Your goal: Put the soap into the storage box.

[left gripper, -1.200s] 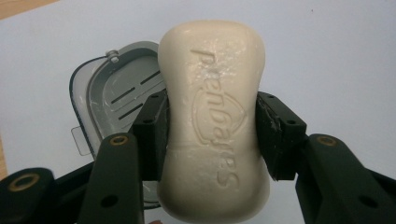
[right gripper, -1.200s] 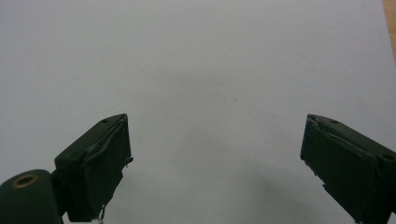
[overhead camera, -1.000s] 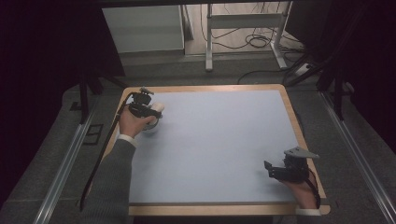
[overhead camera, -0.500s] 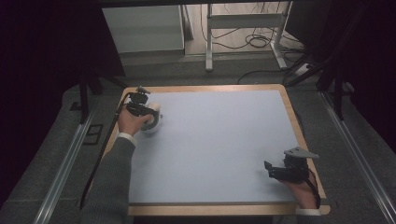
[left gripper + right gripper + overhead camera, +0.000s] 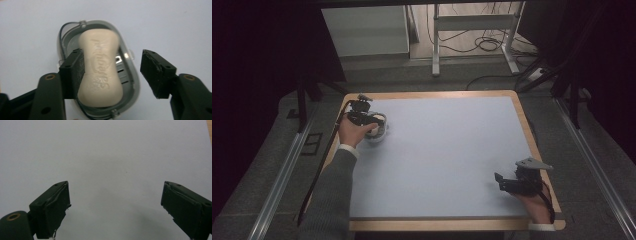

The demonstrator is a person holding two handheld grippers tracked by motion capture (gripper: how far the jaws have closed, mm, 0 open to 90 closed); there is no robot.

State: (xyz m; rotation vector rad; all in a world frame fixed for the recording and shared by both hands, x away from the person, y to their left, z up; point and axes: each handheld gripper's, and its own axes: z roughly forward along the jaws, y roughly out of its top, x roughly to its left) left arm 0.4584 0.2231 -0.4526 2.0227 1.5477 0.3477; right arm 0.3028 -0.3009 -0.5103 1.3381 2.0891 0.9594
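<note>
Your left claw hangs over the soap, and its jaws have just been opening: the soap sits between them, the left-hand pad against or nearly against its flank, while the right-hand pad stands clear with bare dish showing in the gap. So the claw is spread around the soap and not pinching it. The soap lies in an oval dish directly below and ahead of the claw, and its long axis runs away from you along the line of the jaws, so the pads face its two long, waisted sides. That is the relation any next move here turns on: closing would take the bar across its narrow middle, and lifting off would go straight up without touching it. In the high view this left claw is at the far left corner of the desk, right on the dish. Your right claw rests at the near right edge, well apart from the soap, jaws spread wide over bare desk, nothing between them. The left hand is by far the nearer one.
</note>
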